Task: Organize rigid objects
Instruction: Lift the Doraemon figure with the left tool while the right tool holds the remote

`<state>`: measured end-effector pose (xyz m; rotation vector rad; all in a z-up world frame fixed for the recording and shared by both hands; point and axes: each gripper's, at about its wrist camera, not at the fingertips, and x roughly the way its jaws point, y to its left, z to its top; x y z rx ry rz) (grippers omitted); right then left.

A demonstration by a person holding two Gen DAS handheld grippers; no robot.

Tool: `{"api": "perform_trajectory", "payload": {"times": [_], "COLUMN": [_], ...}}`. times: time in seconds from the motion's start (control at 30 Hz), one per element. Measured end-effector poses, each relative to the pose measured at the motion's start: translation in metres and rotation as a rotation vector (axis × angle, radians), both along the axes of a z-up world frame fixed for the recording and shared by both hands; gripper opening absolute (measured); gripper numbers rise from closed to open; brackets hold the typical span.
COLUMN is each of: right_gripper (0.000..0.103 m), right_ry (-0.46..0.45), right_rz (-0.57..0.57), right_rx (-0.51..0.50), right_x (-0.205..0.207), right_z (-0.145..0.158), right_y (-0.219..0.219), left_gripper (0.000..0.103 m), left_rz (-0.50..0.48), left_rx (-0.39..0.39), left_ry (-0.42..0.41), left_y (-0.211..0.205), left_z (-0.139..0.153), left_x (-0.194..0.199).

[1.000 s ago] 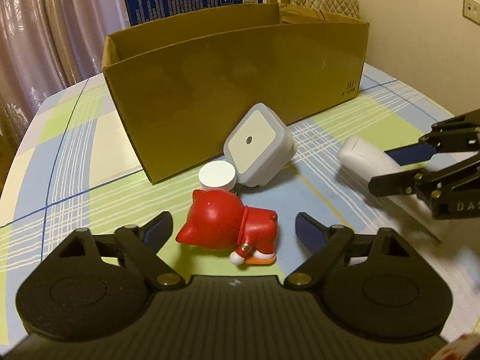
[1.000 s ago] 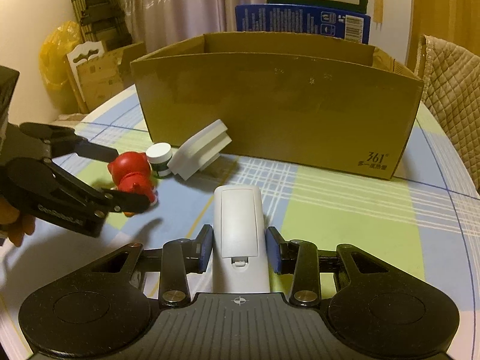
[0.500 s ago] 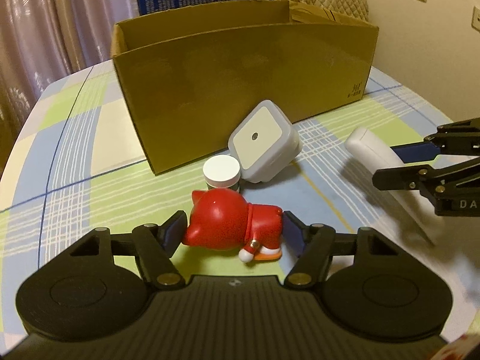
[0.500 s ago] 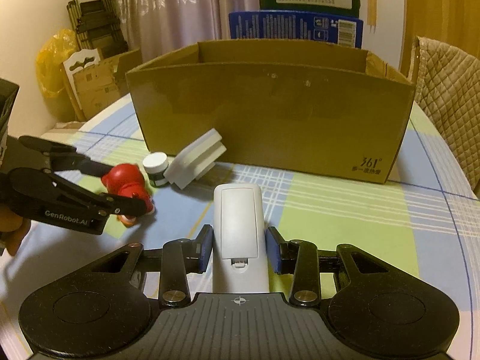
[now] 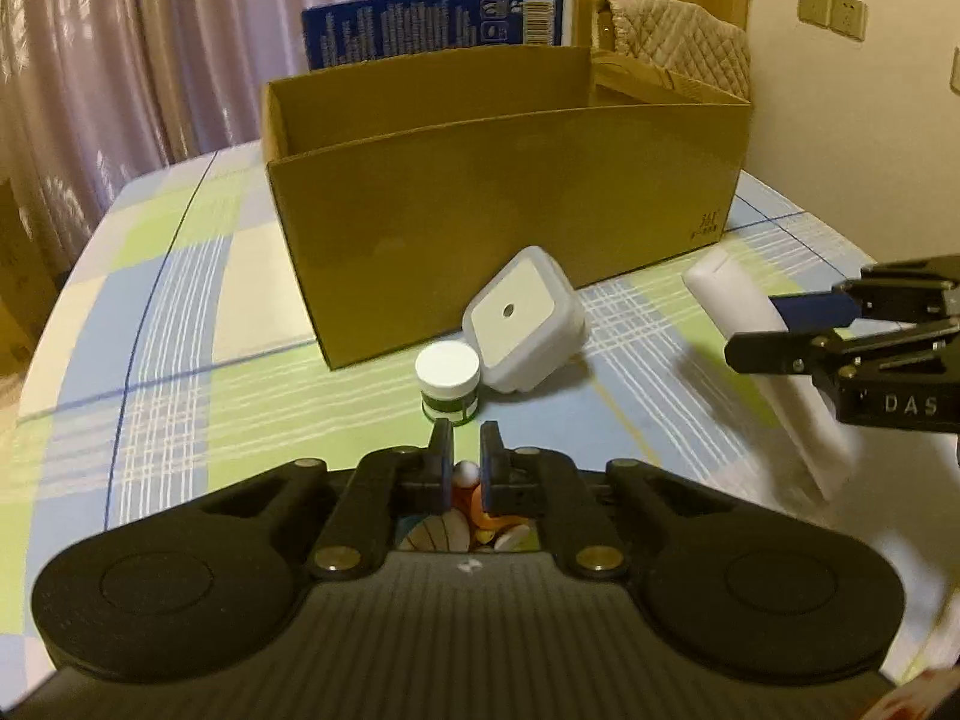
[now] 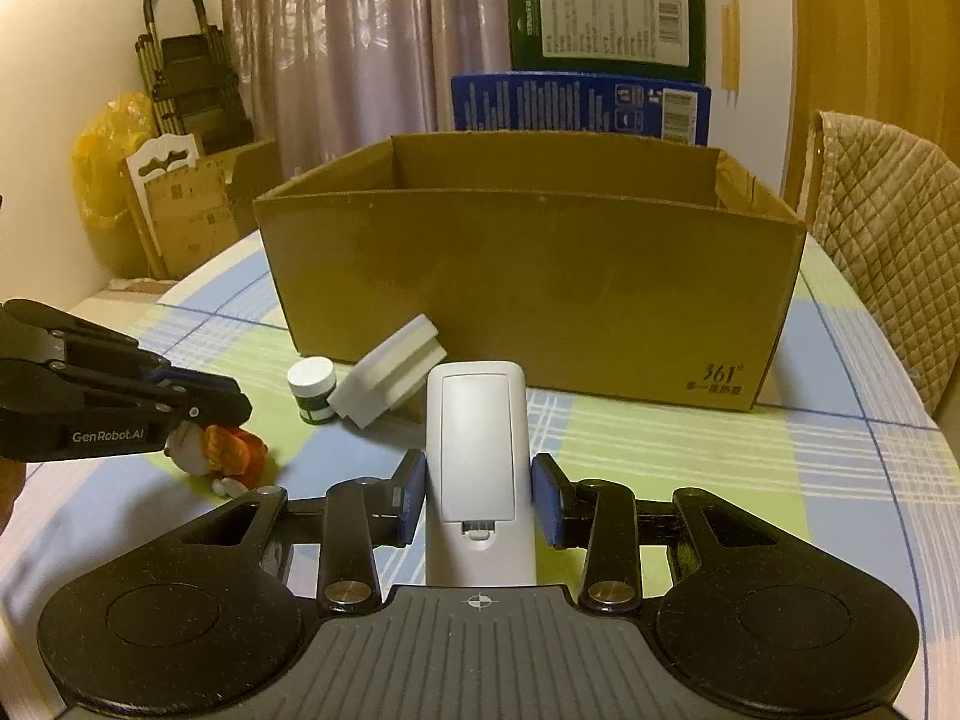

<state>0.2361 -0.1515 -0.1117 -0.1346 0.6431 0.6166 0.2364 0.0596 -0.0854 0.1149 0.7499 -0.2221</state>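
Each matte black plastic two-finger gripper, the left gripper (image 5: 465, 459) and the right gripper (image 6: 478, 495), has a ribbed grey-black deck with a small white crosshair mark, flanked by two round black discs. Angular black link arms with cut-out openings pivot on brass-coloured round screws and end in dark blue pads (image 6: 546, 498). White lettering runs along the sides: "GenRobot.AI" on the left, "DAS" on the right.
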Motion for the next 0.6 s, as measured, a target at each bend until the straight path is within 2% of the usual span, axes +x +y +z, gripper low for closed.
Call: {"api": "perform_trajectory", "payload": {"times": [0.13, 0.23, 0.3, 0.4, 0.6], "right_gripper": [0.035, 0.035, 0.035, 0.035, 0.035], "right_ry": [0.006, 0.009, 0.009, 0.011, 0.016], "right_rz": [0.000, 0.006, 0.005, 0.000, -0.001], "right_rx": [0.001, -0.004, -0.007, -0.006, -0.003], "right_x": [0.001, 0.002, 0.001, 0.002, 0.002], "right_z": [-0.001, -0.002, -0.002, -0.003, -0.003], "right_y": [0.000, 0.002, 0.002, 0.000, 0.000], "left_gripper": [0.013, 0.031, 0.054, 0.077, 0.080], "left_rz": [0.006, 0.007, 0.016, 0.040, 0.050], "left_rx": [-0.005, 0.009, 0.010, 0.012, 0.030], "left_ry": [-0.005, -0.022, -0.029, -0.021, 0.011], "left_y": [0.003, 0.005, 0.007, 0.009, 0.011], "left_z": [0.000, 0.000, 0.000, -0.002, -0.010], "left_x": [-0.005, -0.008, -0.010, -0.011, -0.013]}}
